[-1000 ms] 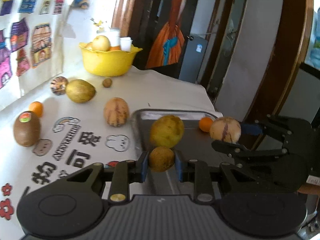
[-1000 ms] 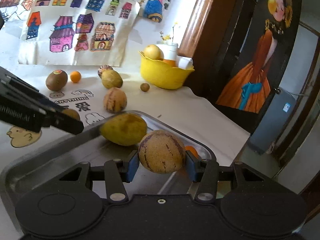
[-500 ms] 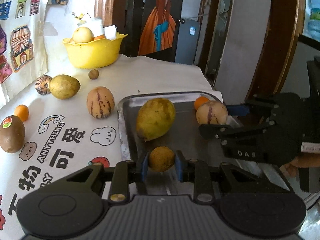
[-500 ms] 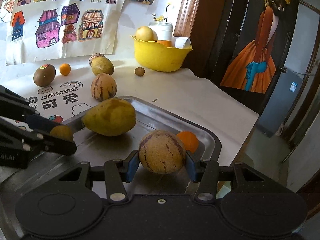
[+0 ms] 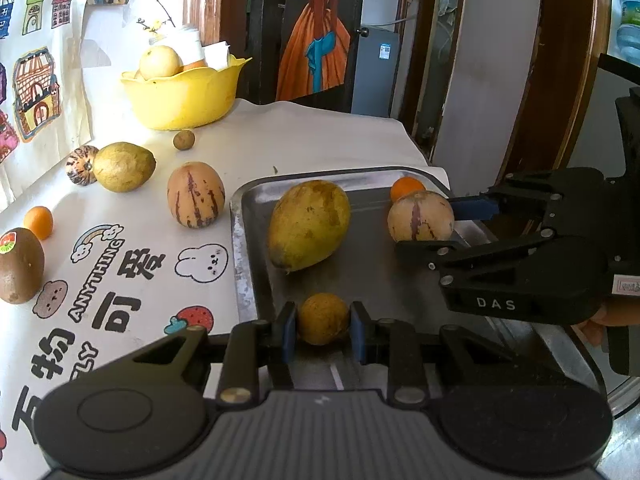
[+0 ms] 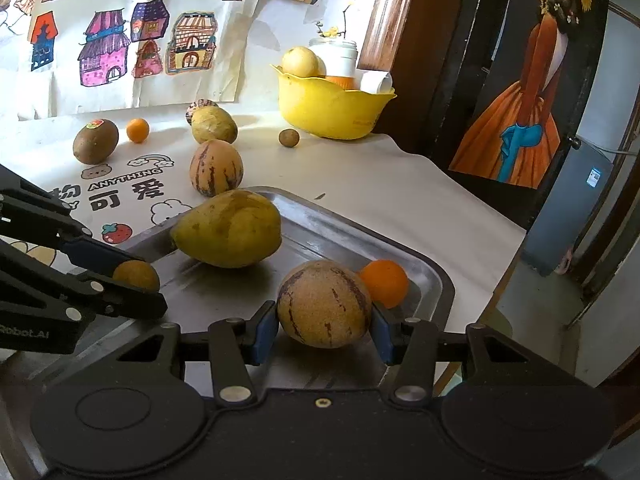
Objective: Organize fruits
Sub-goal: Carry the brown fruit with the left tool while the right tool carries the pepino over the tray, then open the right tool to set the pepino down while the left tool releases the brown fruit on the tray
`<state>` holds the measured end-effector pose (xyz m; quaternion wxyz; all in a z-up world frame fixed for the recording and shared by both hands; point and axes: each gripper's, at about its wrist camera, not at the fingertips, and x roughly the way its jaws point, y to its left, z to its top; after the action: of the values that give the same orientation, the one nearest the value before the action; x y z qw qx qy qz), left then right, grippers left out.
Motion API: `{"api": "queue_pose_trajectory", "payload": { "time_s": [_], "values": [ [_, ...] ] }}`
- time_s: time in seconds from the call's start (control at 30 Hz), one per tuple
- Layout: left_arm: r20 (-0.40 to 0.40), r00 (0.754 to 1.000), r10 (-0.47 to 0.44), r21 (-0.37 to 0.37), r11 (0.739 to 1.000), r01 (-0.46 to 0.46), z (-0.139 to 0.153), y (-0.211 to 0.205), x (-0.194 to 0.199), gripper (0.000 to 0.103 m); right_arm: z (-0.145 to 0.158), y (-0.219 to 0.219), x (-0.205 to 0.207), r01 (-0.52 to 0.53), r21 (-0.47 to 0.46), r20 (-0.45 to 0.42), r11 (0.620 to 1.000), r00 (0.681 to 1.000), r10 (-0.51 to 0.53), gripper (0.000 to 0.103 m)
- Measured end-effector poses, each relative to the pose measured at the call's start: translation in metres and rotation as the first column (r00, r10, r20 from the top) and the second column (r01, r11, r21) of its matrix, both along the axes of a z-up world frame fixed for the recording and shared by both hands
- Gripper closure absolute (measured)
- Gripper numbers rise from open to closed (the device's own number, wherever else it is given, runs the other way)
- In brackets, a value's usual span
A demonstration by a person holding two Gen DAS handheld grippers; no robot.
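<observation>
I have a fruit in each hand, both over the metal tray (image 5: 240, 248). My left tongs (image 5: 323, 322) are clenched on a small round brown fruit (image 5: 323, 318) above the tray's near edge, and my right tongs (image 6: 325, 330) are clamped around a striped melon-like fruit (image 6: 324, 304), low over the tray's far corner. From these views I cannot tell whether either fruit is already resting on the metal.

Two pieces already lie in the tray: a large yellow-green mango (image 5: 308, 224) in the middle and a small orange (image 6: 385, 283) in the corner, right beside the striped fruit I'm carrying (nearly touching it, by the look of it).

So I judge the job to be roughly at its midpoint. Left out on the surface (image 5: 304, 140) are a second striped fruit (image 5: 195, 194) just beside the tray, a greenish mango (image 5: 123, 166) with a dark striped fruit (image 5: 81, 166) tucked behind it, a little brown round one (image 5: 184, 139) near the yellow bowl (image 5: 184, 96), a tiny orange (image 5: 39, 221) and a kiwi (image 5: 18, 266) with a sticker. The bowl holds fruit of its own. My next move, I reckon, is to let both pieces go without nudging the orange.
</observation>
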<state>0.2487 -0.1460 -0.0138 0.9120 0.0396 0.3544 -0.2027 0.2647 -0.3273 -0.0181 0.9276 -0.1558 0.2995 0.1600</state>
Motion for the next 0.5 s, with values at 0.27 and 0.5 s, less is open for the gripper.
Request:
{"api": "queue_pose_trajectory", "payload": {
  "time_s": [0.27,0.5],
  "values": [
    [0.003,1.000,0.001,0.009,1.000,-0.001,-0.0003,0.0006,-0.0026,0.072,-0.0007,0.0029,-0.0018,-0.005,-0.008,-0.004,1.000,1.000,0.005,0.051],
    [0.008,1.000,-0.012,-0.001,1.000,0.012,0.0007,0.0014,-0.0089,0.068,0.0029,0.0019,-0.0027,0.000,-0.008,0.001,1.000,1.000,0.000,0.050]
  ]
}}
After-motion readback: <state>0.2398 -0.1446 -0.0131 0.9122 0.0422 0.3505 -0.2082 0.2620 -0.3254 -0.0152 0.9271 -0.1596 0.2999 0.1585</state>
